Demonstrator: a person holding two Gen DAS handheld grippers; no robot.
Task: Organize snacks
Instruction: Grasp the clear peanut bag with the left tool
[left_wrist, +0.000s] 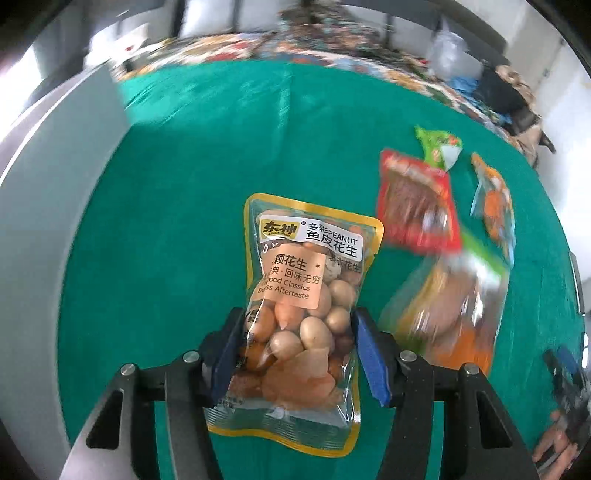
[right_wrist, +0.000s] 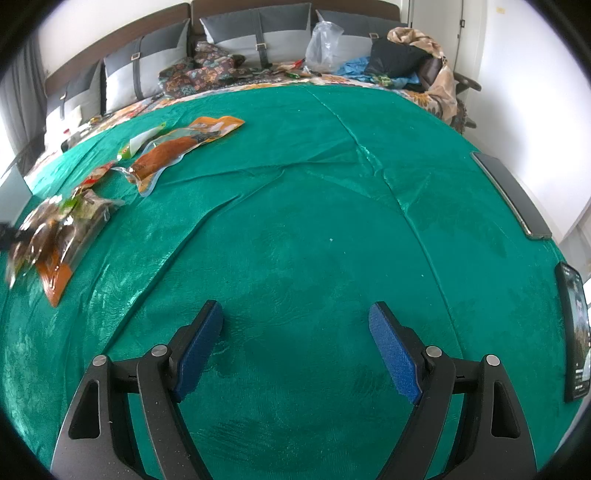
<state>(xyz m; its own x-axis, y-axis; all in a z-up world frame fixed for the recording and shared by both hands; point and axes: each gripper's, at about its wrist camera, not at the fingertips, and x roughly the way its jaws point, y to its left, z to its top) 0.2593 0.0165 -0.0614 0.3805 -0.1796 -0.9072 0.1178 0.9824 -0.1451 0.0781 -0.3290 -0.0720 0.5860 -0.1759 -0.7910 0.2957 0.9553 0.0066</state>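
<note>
My left gripper is shut on a clear, yellow-edged peanut snack bag and holds it above the green cloth. To its right lie a red packet, a green packet, an orange packet and a larger clear bag with orange and green print. My right gripper is open and empty over bare green cloth. In the right wrist view the snack packets lie at the far left: an orange one and a clear bag.
A grey wall or panel stands left of the cloth. Cushions, a plastic bag and clothes lie behind the cloth. A dark flat device and a phone lie at the right edge.
</note>
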